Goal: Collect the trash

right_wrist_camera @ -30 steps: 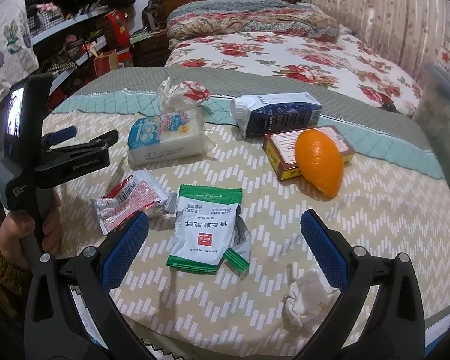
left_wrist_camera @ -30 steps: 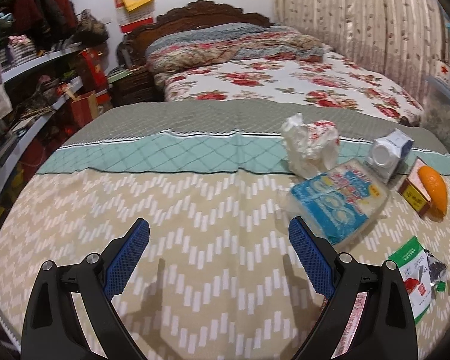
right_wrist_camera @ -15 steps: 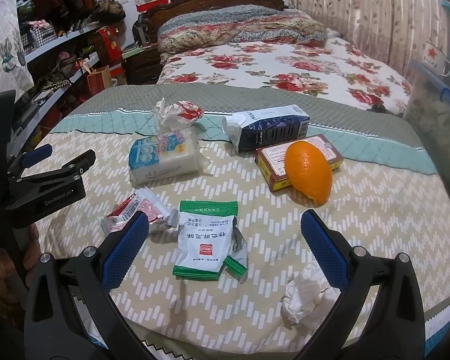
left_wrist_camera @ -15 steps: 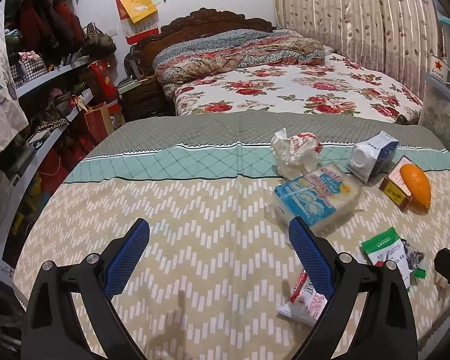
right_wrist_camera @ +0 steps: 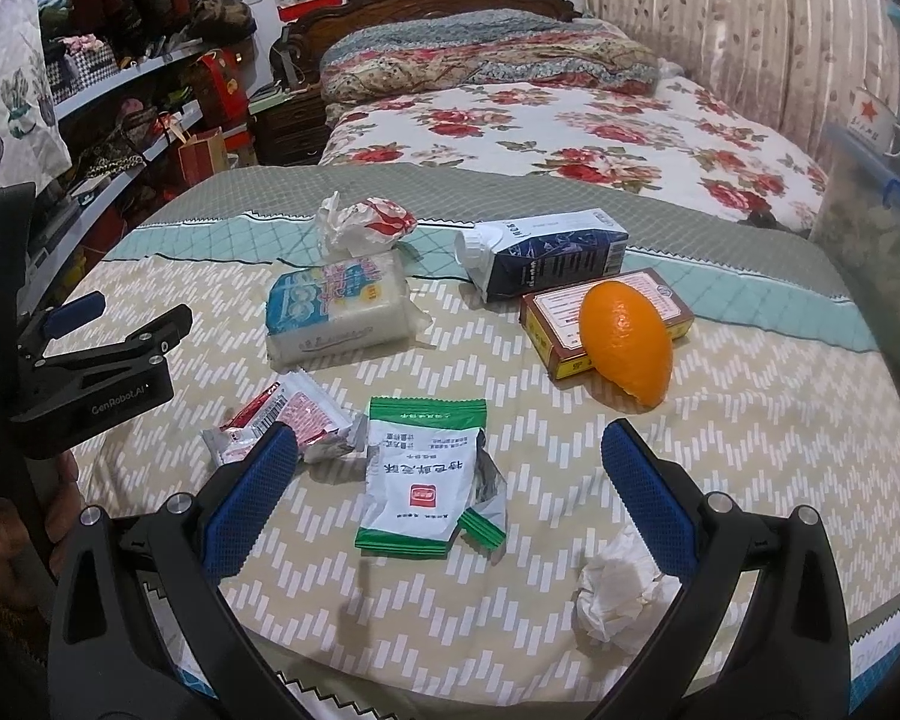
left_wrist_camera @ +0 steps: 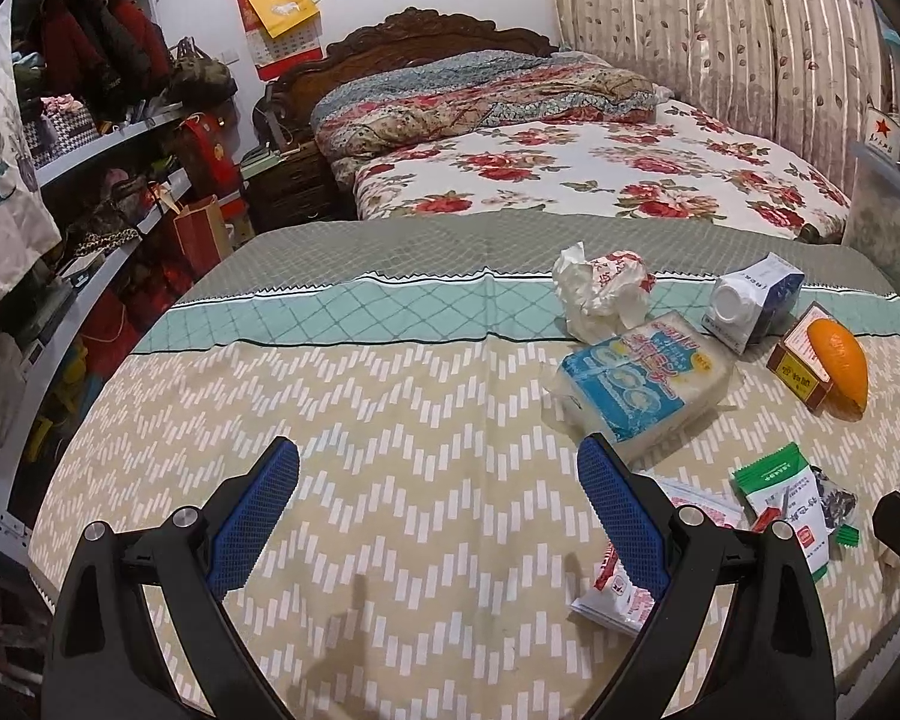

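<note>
Trash: scattered on quilt (right_wrist_camera: 750,456) at bed's foot.
Green wrapper (right_wrist_camera: 421,480): flat, torn, between right claw's fingers in view, untouched.
Red wrapper (right_wrist_camera: 288,420): just left of green wrapper, partly behind a blue pad.
Tissue wad (right_wrist_camera: 621,597): near quilt's front edge, by right finger.
Tissue pack (right_wrist_camera: 336,306), crumpled paper (right_wrist_camera: 366,219), carton (right_wrist_camera: 546,252), box (right_wrist_camera: 570,324) with orange (right_wrist_camera: 627,342) leaning on it: farther back.
Left claw (left_wrist_camera: 438,516): spread wide, empty, over bare quilt.
Right claw (right_wrist_camera: 450,498): spread wide, empty.
</note>
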`<state>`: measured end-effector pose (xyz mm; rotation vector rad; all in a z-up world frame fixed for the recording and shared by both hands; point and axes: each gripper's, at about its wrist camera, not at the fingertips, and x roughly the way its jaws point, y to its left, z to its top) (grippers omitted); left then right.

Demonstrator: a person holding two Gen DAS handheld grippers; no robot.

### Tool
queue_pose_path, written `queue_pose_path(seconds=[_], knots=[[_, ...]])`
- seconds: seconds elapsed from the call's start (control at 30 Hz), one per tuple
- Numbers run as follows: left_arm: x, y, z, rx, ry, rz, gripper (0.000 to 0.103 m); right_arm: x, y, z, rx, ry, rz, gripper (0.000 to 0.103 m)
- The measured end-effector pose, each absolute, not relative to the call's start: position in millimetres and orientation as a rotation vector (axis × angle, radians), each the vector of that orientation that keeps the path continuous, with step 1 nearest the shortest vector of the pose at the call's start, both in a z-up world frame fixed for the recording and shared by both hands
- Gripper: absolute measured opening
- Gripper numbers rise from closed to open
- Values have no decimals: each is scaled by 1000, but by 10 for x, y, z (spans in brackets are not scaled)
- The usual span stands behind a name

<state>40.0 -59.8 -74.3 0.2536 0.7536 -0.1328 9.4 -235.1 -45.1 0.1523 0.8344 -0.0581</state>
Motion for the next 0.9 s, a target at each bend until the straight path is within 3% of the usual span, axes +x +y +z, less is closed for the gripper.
queue_pose_path(seconds=[0.4, 0.63, 0.9], knots=[[430, -592, -751, 242, 768, -150, 90, 83, -2416, -433, 174, 821, -66, 100], [685, -671, -844, 224, 795, -240, 92, 25, -2943, -303, 180, 751, -184, 100], [1061, -796, -1191, 224, 893, -274, 94, 157, -4169, -968, 358, 890, -379, 100]])
